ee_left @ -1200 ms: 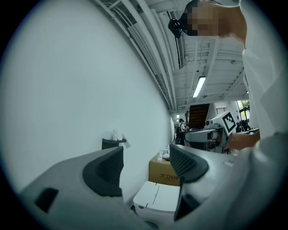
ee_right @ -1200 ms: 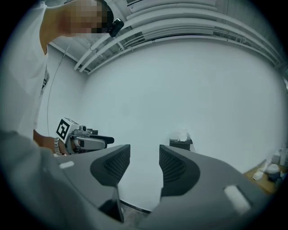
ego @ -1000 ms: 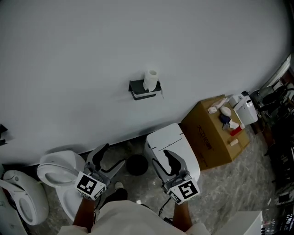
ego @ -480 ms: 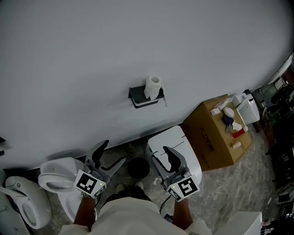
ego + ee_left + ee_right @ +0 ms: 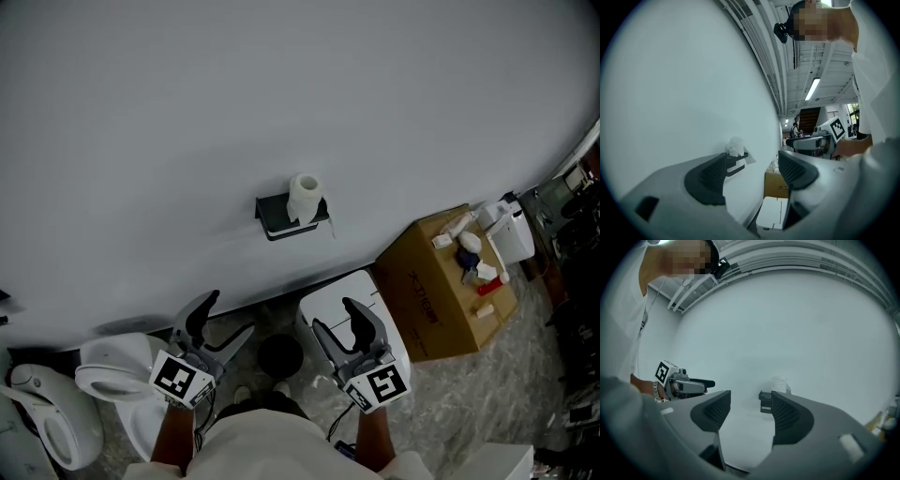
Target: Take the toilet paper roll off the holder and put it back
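Since the earlier frames the view has shifted as the person closes on the wall: the toilet paper roll (image 5: 303, 197) and its black holder (image 5: 274, 217) now sit slightly further left in the head view. The right tongs (image 5: 336, 314) have just been opening, with nothing between the jaws. The left tongs (image 5: 230, 317) are spread and empty too, and both pairs point level at the wall, well apart from the holder. The roll stands upright on the wall-mounted holder, untouched, so I judge the task barely begun: the reach, the lift-off and the return all remain.
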